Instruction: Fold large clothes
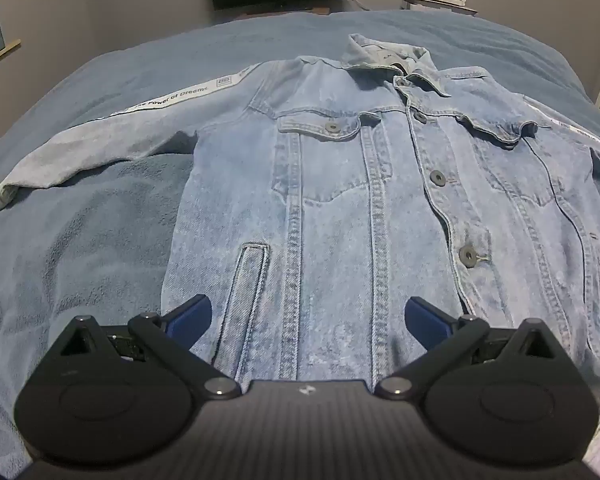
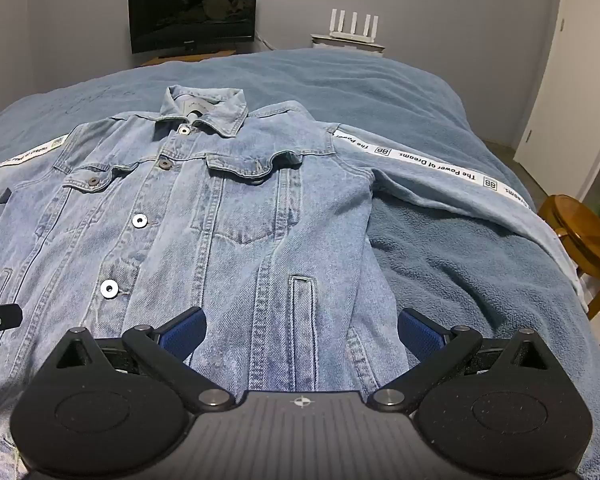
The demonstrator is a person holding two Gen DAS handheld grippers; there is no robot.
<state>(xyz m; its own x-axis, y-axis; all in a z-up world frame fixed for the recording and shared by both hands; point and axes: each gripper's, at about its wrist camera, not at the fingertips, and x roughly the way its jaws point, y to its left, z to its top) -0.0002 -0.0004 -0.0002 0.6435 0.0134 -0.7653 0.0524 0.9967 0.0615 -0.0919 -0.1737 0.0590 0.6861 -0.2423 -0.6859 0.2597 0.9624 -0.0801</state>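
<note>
So both grippers are spread wide with nothing between the pads. The left gripper (image 1: 308, 316) hangs over the bottom hem of the denim jacket (image 1: 340, 200), tilted down at it, its blue pads (image 1: 192, 316) sitting either side of the slanted hand pocket (image 1: 252, 276) and the long seam next to it. The right gripper (image 2: 302, 326) does the same thing over the other front panel, jaws gaping, with that side's pocket slit (image 2: 304, 300) just ahead of it. You can see a bit of the left tool poking in at the left edge of the right wrist view.

Moving out from the tools: the jacket lies front up and buttoned on a blue fleece blanket (image 1: 80, 240), collar (image 2: 204, 112) at the far end from both grippers. Its sleeves stretch out to either side, each with a white printed stripe (image 2: 428, 164) along it. Beyond the bed there's a dark monitor (image 2: 192, 16) against the wall and a wooden stool (image 2: 584, 236) off to the right.

My read is that folding hasn't started, since the jacket is fully spread out. Next move probably needs each gripper to drop and pinch some fabric, either the hem corners or a sleeve, then carry it across the body. Denim's stiff and heavy, so the bite should go deep enough not to slip.
</note>
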